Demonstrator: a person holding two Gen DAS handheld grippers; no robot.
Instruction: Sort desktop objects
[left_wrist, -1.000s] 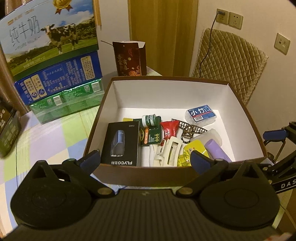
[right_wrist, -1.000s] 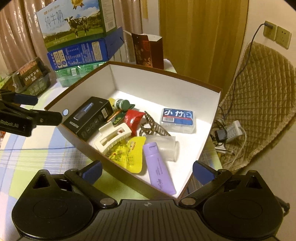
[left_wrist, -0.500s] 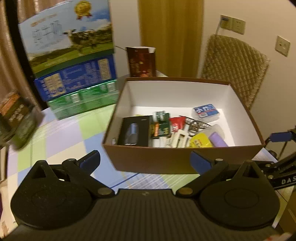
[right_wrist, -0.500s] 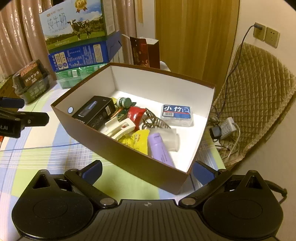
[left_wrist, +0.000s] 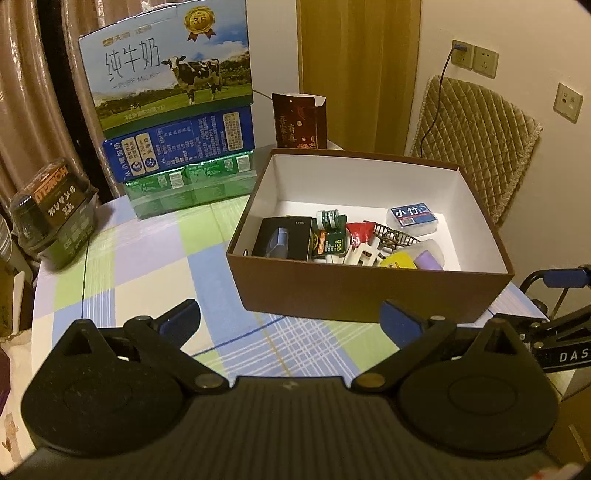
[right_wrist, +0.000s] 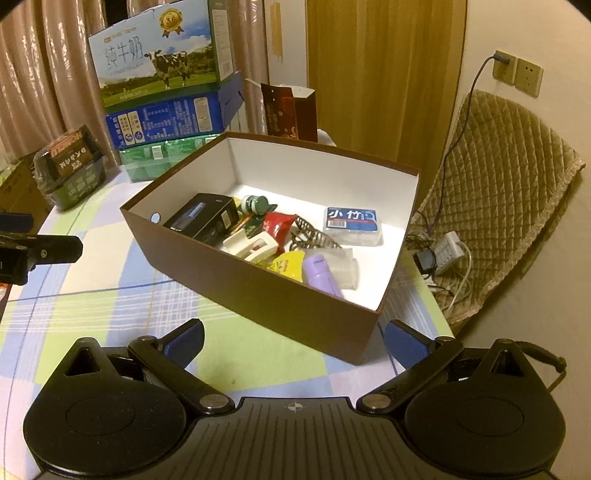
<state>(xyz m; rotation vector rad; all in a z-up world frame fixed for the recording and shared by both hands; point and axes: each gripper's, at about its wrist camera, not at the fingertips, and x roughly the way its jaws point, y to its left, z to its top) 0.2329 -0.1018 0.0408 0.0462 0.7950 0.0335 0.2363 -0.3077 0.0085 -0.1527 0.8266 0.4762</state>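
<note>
A brown box (left_wrist: 369, 295) (right_wrist: 258, 291) with a white inside stands on the checked tablecloth. In it lie a black shaver box (left_wrist: 284, 242) (right_wrist: 203, 219), a small green jar (right_wrist: 255, 204), a red packet (right_wrist: 277, 227), a white clip (right_wrist: 255, 245), a brown hair claw (right_wrist: 310, 238), a yellow sachet (right_wrist: 288, 264), a purple tube (right_wrist: 321, 275) and a blue-labelled clear case (left_wrist: 413, 218) (right_wrist: 351, 223). My left gripper (left_wrist: 290, 319) is open and empty in front of the box. My right gripper (right_wrist: 293, 339) is open and empty too, near the box's front corner.
Stacked milk cartons (left_wrist: 173, 118) stand at the back left, with a dark bag (left_wrist: 299, 120) behind the box and a dark package (left_wrist: 55, 210) at the far left. A padded chair (right_wrist: 509, 192) and cables lie beyond the table's right edge.
Both grippers have drawn back from above the box, which now sits farther away; more tablecloth shows in front. Both stay open and empty.
</note>
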